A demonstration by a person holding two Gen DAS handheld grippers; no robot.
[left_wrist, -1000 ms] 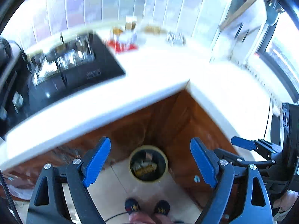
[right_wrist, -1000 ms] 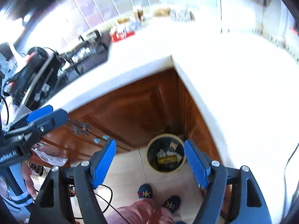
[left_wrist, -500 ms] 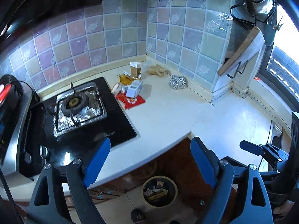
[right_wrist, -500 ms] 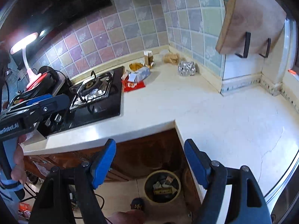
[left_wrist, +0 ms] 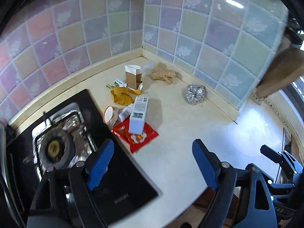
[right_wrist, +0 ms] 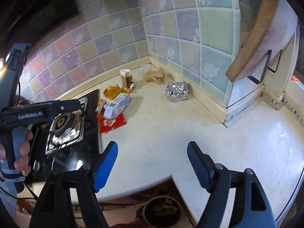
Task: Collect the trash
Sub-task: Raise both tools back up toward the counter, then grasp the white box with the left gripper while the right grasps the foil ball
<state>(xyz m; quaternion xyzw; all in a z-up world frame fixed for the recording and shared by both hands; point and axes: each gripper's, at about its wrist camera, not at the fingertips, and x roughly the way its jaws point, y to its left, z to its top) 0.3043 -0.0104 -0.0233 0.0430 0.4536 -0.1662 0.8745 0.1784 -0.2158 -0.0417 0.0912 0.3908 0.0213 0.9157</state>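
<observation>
left gripper point(left_wrist: 153, 163) well short of trash pile point(left_wrist: 131, 104)

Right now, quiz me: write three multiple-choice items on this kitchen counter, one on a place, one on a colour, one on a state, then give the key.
1. Where does the crumpled foil ball lie?
A. on the stove burner
B. on the counter near the right tiled wall
C. in the trash bin

2. What colour is the flat wrapper under the white carton?
A. red
B. green
C. black

3. How does the right gripper stand?
A. shut on the foil
B. shut on a cup
C. open, nothing between its fingers

Key: B, it sits alone on the counter by the wall's base; A, red shows around the carton; C, only bare counter shows between the blue pads.
</observation>
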